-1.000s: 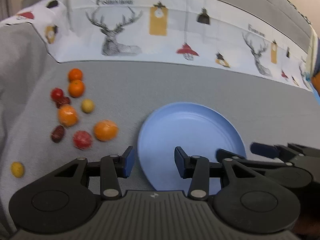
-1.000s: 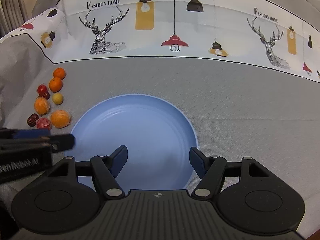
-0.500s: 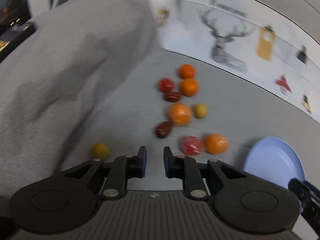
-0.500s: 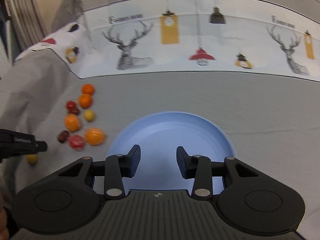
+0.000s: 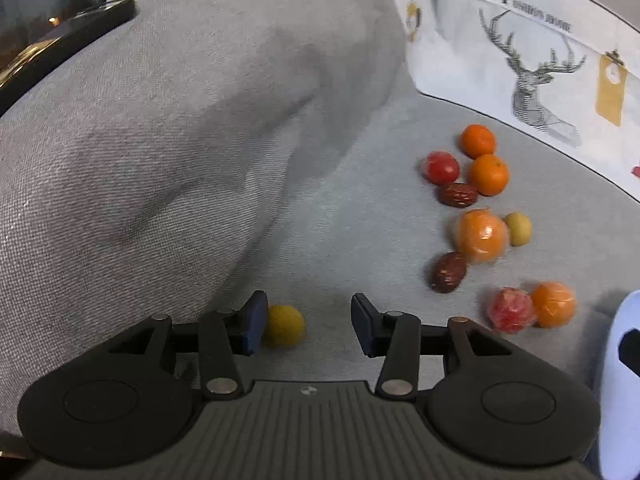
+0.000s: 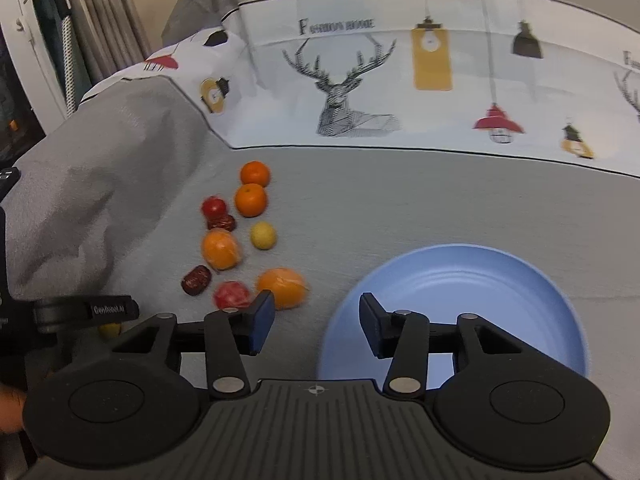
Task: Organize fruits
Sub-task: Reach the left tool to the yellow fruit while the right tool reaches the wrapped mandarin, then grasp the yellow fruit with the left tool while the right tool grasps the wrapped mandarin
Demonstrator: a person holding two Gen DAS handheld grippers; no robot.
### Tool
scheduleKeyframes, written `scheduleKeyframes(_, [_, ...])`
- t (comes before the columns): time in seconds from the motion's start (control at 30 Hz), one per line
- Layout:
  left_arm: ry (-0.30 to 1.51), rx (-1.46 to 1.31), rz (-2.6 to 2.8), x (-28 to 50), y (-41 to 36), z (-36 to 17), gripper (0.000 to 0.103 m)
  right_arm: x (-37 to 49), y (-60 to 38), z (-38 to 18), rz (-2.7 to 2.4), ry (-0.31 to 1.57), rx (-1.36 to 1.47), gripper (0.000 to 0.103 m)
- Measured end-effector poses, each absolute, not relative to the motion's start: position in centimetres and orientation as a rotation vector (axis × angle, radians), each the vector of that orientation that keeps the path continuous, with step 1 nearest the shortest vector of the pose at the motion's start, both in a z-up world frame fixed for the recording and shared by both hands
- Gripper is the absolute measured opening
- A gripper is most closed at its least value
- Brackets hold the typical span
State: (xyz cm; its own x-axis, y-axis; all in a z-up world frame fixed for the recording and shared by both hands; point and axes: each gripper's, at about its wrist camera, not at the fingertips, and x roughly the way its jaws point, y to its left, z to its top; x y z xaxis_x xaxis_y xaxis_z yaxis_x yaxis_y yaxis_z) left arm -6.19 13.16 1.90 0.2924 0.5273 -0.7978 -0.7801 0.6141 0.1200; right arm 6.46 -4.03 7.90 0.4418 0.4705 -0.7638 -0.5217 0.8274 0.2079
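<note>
My left gripper (image 5: 306,326) is open, low over the grey cloth. A small yellow fruit (image 5: 283,325) lies between its fingers, close against the left finger. Several oranges, red fruits and dark dates lie in a loose cluster (image 5: 478,234) to the right and farther off. My right gripper (image 6: 316,326) is open and empty, held over the cloth between the nearest orange (image 6: 282,288) and the blue plate (image 6: 460,276). In the right wrist view the left gripper's finger (image 6: 112,309) covers most of the yellow fruit (image 6: 109,329).
A raised fold of grey cloth (image 5: 160,140) rises at the left beside the yellow fruit. A white deer-print cloth (image 6: 400,92) covers the back. The plate's edge (image 5: 616,380) shows at the far right of the left wrist view.
My left gripper has swung left from the plate to the stray yellow fruit, closing midway and opening again around it. My right gripper has shifted left off the plate and narrowed somewhat.
</note>
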Motion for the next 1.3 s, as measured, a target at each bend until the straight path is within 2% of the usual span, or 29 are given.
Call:
scheduleKeyframes(0.23, [0.953,-0.311,0.909,-6.1,14.0,1.0,0.05,7.7,0.4,5.8,0.648,0.909,-0.165,0.059])
scheduleKeyframes(0.27, [0.962,-0.313,0.908,-5.9,14.1,0.7,0.048,7.9,0.7,5.4,0.649,0.912,-0.18,0.06])
scheduleKeyframes(0.33, [0.969,-0.304,0.911,-5.8,14.2,0.5,0.029,8.4,1.4,4.6,0.648,0.924,-0.21,0.06])
scheduleKeyframes(0.37, [0.968,-0.298,0.907,-5.6,14.2,0.3,0.027,8.6,1.7,4.1,0.647,0.935,-0.222,0.06])
scheduleKeyframes(0.57, [0.907,-0.298,0.796,-5.2,12.8,0.9,0.026,9.3,2.2,3.1,0.666,0.954,-0.219,0.059])
scheduleKeyframes(0.83, [0.949,-0.385,0.648,-4.5,11.7,0.4,0.027,9.1,2.2,2.8,0.708,0.975,-0.223,0.042])
scheduleKeyframes(1.0, [0.943,-0.404,0.65,-4.9,12.1,0.7,0.027,9.0,2.1,3.6,0.717,0.945,-0.221,0.04])
scheduleKeyframes(1.3, [0.904,-0.42,0.607,-4.5,11.2,2.5,0.027,8.7,-0.8,8.6,0.701,0.831,-0.142,0.04])
